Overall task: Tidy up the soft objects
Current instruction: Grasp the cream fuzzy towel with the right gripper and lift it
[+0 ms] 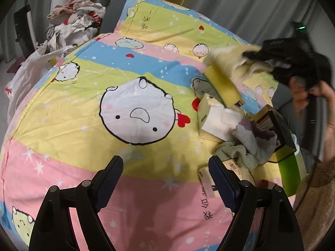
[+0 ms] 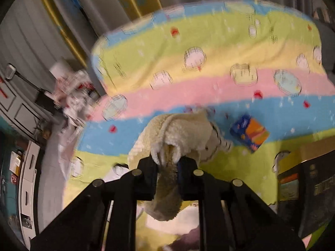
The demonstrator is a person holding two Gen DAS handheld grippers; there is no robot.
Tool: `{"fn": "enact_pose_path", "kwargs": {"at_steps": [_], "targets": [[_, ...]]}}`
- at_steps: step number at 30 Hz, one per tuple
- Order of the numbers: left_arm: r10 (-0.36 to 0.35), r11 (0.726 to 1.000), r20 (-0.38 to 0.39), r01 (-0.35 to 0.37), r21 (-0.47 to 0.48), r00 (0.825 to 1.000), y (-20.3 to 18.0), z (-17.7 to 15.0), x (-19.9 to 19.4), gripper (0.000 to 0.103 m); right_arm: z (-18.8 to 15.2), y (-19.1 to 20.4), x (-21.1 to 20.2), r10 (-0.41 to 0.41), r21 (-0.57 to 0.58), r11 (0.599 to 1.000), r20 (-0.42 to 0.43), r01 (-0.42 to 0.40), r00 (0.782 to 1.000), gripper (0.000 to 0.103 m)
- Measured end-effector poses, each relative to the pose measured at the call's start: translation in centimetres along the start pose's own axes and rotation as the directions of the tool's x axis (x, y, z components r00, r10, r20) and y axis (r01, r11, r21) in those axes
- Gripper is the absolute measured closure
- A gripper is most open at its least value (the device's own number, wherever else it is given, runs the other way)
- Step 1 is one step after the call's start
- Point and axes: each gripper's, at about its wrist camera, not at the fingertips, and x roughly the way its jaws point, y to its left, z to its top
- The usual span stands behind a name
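My right gripper [image 2: 168, 164] is shut on a cream fluffy cloth [image 2: 184, 133] and holds it above the striped cartoon bedsheet [image 2: 209, 48]. In the left wrist view the same cloth [image 1: 228, 60] hangs blurred from the right gripper [image 1: 272, 60] at the upper right. My left gripper [image 1: 165, 171] is open and empty over the pink and yellow stripes of the bedsheet [image 1: 83, 108]. A grey-white cloth [image 1: 254, 139] and a green-grey towel [image 1: 232, 151] lie in a heap to its right, beside a yellow sponge [image 1: 223, 85] and a tissue pack [image 1: 217, 119].
A pile of clothes [image 1: 73, 23] and a white plastic bag [image 1: 27, 73] sit past the bed's left edge. A black and green box [image 1: 282, 133] stands at the right. A blue-orange packet [image 2: 249, 132] lies on the sheet. A dark box [image 2: 309, 190] is at the right.
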Motion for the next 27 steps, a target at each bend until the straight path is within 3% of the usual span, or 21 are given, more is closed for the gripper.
{"fn": "enact_pose_path", "kwargs": {"at_steps": [6,12,16,23,27], "targets": [[-0.024,1.000,0.024,0.024,-0.004,0.999,-0.7,-0.3,-1.8,0.019,-1.2,2.0,-9.5,0.126,-0.067,0.991,0.133,-0.118,0.983,0.088],[-0.047,0.999,0.045,0.047,0.001,0.998,-1.4,-0.9,-3.7,0.019,-5.6,2.5,-16.3,0.219,-0.113,0.973,0.167,-0.202,0.961,0.087],[-0.051,0.999,0.050,0.051,-0.003,0.997,-1.2,-1.6,-4.9,0.019,-9.9,2.1,-18.8,0.219,-0.116,0.972,0.165,-0.202,0.962,0.086],[-0.050,0.999,0.059,0.049,0.014,0.997,-0.7,-2.8,-7.0,0.019,-17.2,0.4,-18.9,0.226,-0.073,0.972,0.000,-0.225,0.974,0.086],[-0.080,0.997,0.025,0.079,0.019,0.996,-1.0,-3.7,-7.7,0.019,-21.0,0.1,-17.4,0.240,-0.034,0.968,-0.155,-0.248,0.958,0.084]]}}
